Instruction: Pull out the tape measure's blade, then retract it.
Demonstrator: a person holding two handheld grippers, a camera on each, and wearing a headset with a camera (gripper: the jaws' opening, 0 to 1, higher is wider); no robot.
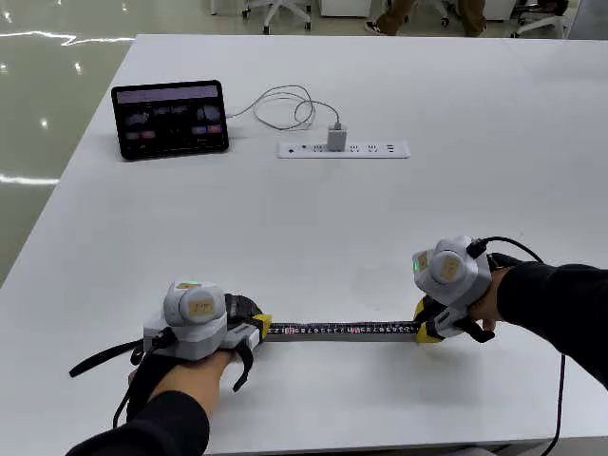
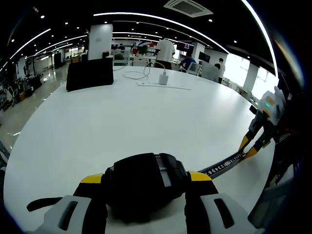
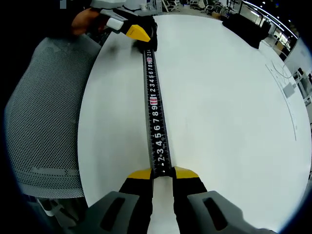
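The tape measure's black case (image 2: 146, 183) sits between the yellow-tipped fingers of my left gripper (image 2: 146, 178), which is shut on it. In the head view that gripper (image 1: 249, 328) rests near the table's front edge, case (image 1: 240, 310) partly hidden. A black blade with white numbers (image 1: 342, 330) runs right along the table to my right gripper (image 1: 425, 332). That gripper (image 3: 161, 172) is shut on the blade's end, and the blade (image 3: 153, 107) stretches away to the case (image 3: 148, 38). From the left gripper view the blade (image 2: 225, 165) leads off to the right gripper (image 2: 247, 147).
On the white table (image 1: 313, 228) a dark tablet (image 1: 171, 119) stands at the back left. A white power strip (image 1: 344, 149) with a charger and coiled cable (image 1: 285, 106) lies behind the middle. A black cable (image 1: 560, 380) hangs off the right sleeve.
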